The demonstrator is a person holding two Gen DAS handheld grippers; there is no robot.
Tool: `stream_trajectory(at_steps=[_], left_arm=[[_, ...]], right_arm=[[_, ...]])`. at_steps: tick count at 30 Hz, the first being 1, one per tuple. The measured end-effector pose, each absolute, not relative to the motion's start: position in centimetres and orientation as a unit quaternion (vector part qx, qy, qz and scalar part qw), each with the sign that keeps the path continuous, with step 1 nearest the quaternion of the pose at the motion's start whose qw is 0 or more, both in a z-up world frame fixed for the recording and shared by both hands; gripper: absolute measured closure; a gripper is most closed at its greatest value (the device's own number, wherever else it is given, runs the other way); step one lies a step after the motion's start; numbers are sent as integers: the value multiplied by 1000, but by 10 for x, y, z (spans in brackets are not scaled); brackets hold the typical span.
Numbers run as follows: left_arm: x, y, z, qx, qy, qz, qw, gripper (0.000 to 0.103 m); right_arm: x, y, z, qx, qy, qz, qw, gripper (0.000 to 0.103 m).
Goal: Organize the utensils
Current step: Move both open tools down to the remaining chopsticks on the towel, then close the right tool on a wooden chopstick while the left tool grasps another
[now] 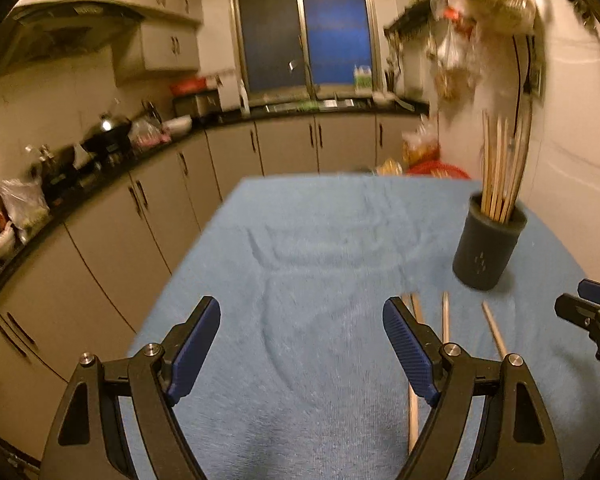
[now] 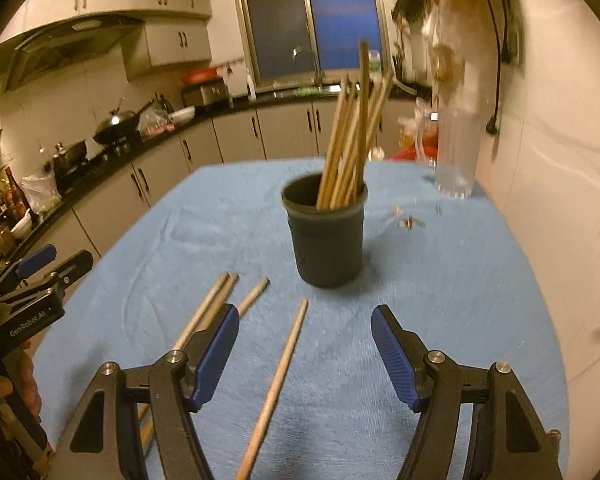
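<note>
A dark cup [image 2: 327, 240] stands on the blue cloth [image 2: 440, 300] and holds several wooden chopsticks [image 2: 354, 140]. It also shows in the left wrist view [image 1: 486, 246] at the right. Several loose chopsticks lie on the cloth: one [image 2: 278, 380] between my right gripper's fingers, others [image 2: 216, 304] to the left. In the left wrist view loose chopsticks [image 1: 445, 316] lie right of my left gripper. My left gripper [image 1: 302, 320] is open and empty above bare cloth. My right gripper [image 2: 305, 332] is open and empty, just short of the cup.
A clear glass jug [image 2: 456, 152] stands at the table's far right corner, with small scraps [image 2: 410, 222] near it. A wall [image 2: 560, 160] runs along the right. Kitchen counters [image 1: 112, 168] with pots run along the left and back. Bags [image 1: 484, 8] hang at the upper right.
</note>
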State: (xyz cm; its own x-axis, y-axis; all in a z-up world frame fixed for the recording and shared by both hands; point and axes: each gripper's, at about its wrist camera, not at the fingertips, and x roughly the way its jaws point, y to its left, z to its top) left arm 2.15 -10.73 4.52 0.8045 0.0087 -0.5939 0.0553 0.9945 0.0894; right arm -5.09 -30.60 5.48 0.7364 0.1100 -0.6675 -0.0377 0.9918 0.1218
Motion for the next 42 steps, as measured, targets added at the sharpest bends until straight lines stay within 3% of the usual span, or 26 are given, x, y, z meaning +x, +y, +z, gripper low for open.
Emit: stream_trajectory(at_steps=[7,15,19,21,24,42], left_arm=[[66,-109,24,11,398,-52,916,19],[97,-146,10,40,423,-92,901,21],[114,-160,-5,55,448,-100,887,31],[121,-163,-12,62,459,-99,881,43],[128,-168,-24,77,472,-96,873,49],[114,-179,-31,70,480,-122,866,50]], right_arm=[[-22,-314,27,73,409,39,909,51],[14,-303,-1,61,452,52,888,62],[24,-292,-15,48,470,61,879,65],[26,-287,-21,31,473,59,879,66],[27,-280,-23,-2,469,53,882,69],[24,-285,-23,-13,463,54,885,70]])
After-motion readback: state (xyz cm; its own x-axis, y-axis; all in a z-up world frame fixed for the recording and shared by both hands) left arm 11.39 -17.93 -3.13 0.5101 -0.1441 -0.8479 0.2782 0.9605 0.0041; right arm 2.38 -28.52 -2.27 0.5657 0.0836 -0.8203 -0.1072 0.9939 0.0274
